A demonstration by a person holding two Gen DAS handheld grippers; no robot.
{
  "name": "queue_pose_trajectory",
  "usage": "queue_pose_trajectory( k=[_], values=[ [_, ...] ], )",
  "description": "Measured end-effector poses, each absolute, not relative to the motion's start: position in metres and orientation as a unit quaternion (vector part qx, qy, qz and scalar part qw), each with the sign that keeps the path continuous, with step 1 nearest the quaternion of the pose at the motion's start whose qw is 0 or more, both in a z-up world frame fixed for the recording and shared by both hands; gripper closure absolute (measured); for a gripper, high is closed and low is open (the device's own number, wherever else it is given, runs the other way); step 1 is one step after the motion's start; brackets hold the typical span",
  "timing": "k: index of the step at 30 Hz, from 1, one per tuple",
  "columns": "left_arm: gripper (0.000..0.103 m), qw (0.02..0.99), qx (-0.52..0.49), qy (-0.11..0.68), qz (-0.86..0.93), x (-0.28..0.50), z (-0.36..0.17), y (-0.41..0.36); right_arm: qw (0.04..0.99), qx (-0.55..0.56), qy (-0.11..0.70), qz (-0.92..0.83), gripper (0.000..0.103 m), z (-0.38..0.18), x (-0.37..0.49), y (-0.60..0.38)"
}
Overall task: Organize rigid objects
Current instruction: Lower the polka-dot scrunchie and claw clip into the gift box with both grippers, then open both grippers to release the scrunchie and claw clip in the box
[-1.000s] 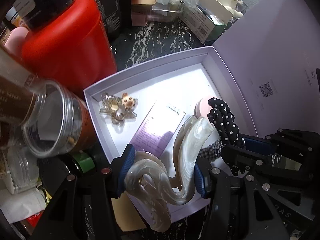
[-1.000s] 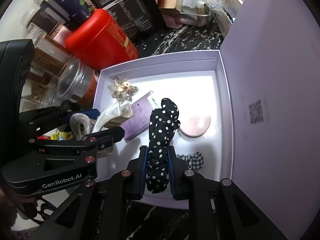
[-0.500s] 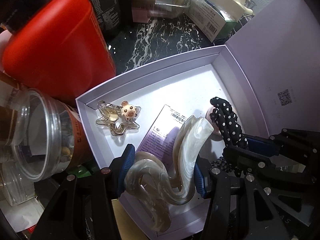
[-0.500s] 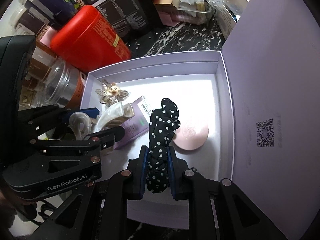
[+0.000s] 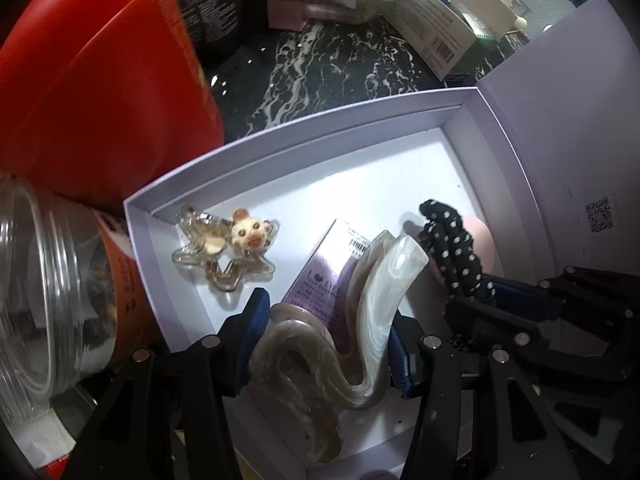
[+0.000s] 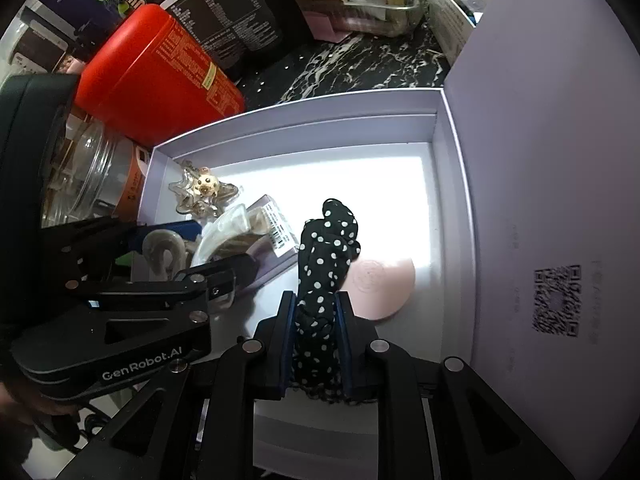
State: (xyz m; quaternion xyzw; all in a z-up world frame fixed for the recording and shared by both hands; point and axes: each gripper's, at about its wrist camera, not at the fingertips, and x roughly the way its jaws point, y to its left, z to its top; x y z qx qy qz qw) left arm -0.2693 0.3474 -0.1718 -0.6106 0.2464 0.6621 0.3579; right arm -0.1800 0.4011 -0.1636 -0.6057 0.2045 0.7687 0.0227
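Observation:
My left gripper (image 5: 326, 334) is shut on a pearly wavy hair clip (image 5: 360, 320) and holds it over the near left part of an open lilac box (image 5: 280, 136). My right gripper (image 6: 316, 320) is shut on a black polka-dot scrunchie (image 6: 326, 256) over the box's near middle (image 6: 304, 120). In the box lie a clear star clip with a small bear face (image 5: 228, 246), a purple card (image 5: 320, 280) and a round pink compact (image 6: 380, 288). Each gripper shows in the other's view, the left one (image 6: 168, 280) beside the right one (image 5: 520, 312).
A red canister (image 5: 100, 100) and a clear plastic jar (image 5: 52, 304) crowd the box's left side. The box's lid (image 6: 552, 200) stands up on the right. Cartons and packets (image 5: 448, 36) line the black marbled counter (image 5: 320, 68) behind.
Both grippers have moved forward and lower over the box with their items still held. The box's contents look nearer and larger.

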Motion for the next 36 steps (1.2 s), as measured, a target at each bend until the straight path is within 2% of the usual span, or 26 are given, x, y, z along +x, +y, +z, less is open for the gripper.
queue_pose_trajectory(
  k=[8,22,27,33,34,36],
  values=[
    [0.050,0.352,-0.619,0.228,0.664,-0.280,-0.177,0.349,0.021,-0.606,0.205,0.768,0.083,-0.168,-0.185,0.400],
    [0.050,0.353,-0.606,0.240,0.672,-0.273,-0.175,0.349,0.022,-0.604,0.202,0.770,0.082,-0.169,-0.189,0.400],
    [0.049,0.347,-0.609,0.239,0.672,-0.269,-0.174,0.346,0.028,-0.609,0.190,0.769,0.070,-0.167,-0.189,0.397],
    [0.049,0.350,-0.601,0.253,0.673,-0.257,-0.166,0.344,0.039,-0.611,0.185,0.769,0.064,-0.163,-0.182,0.396],
    [0.048,0.348,-0.599,0.254,0.675,-0.255,-0.164,0.344,0.041,-0.610,0.184,0.770,0.060,-0.161,-0.181,0.396],
    [0.035,0.346,-0.595,0.254,0.680,-0.250,-0.158,0.342,0.044,-0.605,0.184,0.773,0.058,-0.156,-0.179,0.395]
  ],
)
